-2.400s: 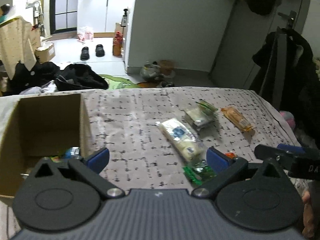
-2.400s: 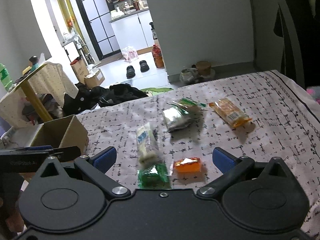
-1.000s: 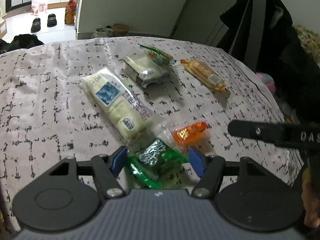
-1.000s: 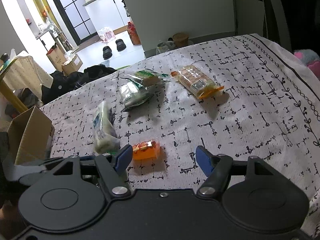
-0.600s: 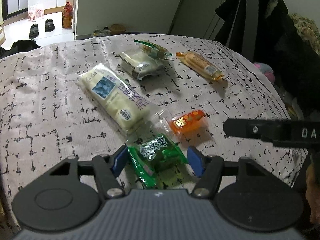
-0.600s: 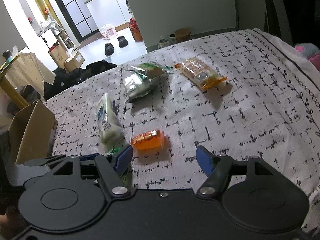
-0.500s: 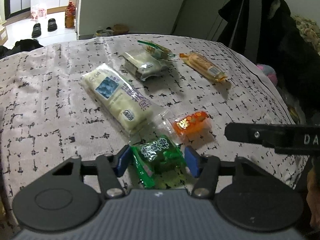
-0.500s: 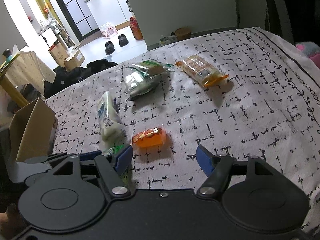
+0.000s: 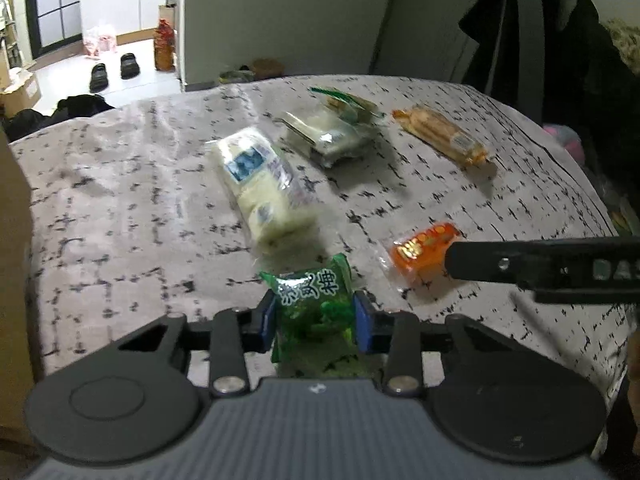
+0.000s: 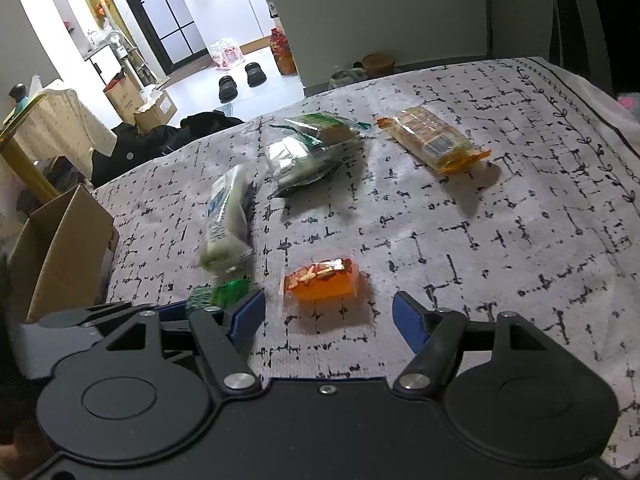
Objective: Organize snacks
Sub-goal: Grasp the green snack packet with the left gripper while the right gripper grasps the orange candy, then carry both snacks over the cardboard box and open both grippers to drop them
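My left gripper (image 9: pixel 315 316) is shut on a green snack packet (image 9: pixel 314 304), which also shows in the right wrist view (image 10: pixel 220 295). My right gripper (image 10: pixel 329 312) is open, just behind a small orange packet (image 10: pixel 322 279) that also shows in the left wrist view (image 9: pixel 424 250). A long white packet (image 9: pixel 260 182), a silver-green packet (image 9: pixel 332 136) and an orange cracker packet (image 9: pixel 440 136) lie farther back on the patterned cloth (image 9: pixel 120 184). The cardboard box (image 10: pixel 60 248) stands at the left.
The cloth-covered surface drops off at the right edge (image 10: pixel 608 112). Dark clothes (image 9: pixel 560 40) hang at the back right. Beyond the far edge the floor holds slippers (image 10: pixel 240 80), boxes and dark bags.
My left gripper has closed on the green packet and lifted it slightly off the cloth. My right gripper has moved closer to the orange packet and stays open.
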A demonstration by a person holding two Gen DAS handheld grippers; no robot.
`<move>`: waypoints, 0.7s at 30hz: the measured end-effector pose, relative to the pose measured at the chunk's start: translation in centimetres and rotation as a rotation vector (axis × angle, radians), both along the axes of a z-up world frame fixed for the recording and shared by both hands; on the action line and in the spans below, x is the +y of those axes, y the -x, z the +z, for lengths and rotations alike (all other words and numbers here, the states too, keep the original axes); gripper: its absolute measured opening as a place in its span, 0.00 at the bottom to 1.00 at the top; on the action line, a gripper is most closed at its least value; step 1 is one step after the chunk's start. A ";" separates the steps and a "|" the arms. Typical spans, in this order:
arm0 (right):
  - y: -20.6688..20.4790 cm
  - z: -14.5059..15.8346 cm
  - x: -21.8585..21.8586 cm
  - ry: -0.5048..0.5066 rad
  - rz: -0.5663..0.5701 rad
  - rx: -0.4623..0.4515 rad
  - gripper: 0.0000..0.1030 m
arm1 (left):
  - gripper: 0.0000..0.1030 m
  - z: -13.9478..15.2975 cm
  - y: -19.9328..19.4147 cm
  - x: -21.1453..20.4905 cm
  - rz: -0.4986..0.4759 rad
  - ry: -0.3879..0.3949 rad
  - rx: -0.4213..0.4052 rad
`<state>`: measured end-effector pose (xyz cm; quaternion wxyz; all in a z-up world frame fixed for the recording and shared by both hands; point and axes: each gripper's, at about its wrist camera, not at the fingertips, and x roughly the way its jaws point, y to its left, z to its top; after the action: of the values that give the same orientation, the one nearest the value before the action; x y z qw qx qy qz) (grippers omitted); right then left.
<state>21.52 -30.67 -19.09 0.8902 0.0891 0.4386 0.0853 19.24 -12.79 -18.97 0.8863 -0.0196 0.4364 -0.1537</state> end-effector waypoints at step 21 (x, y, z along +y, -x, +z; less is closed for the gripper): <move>-2.6 -2.4 5.4 0.232 0.046 -0.016 0.51 | 0.36 0.9 -0.1 6.1 0.188 0.026 0.002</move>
<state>24.08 -25.23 -21.47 0.8957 -0.0251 0.4404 0.0551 19.29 -6.71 -18.05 0.8961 -0.0720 0.4315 -0.0756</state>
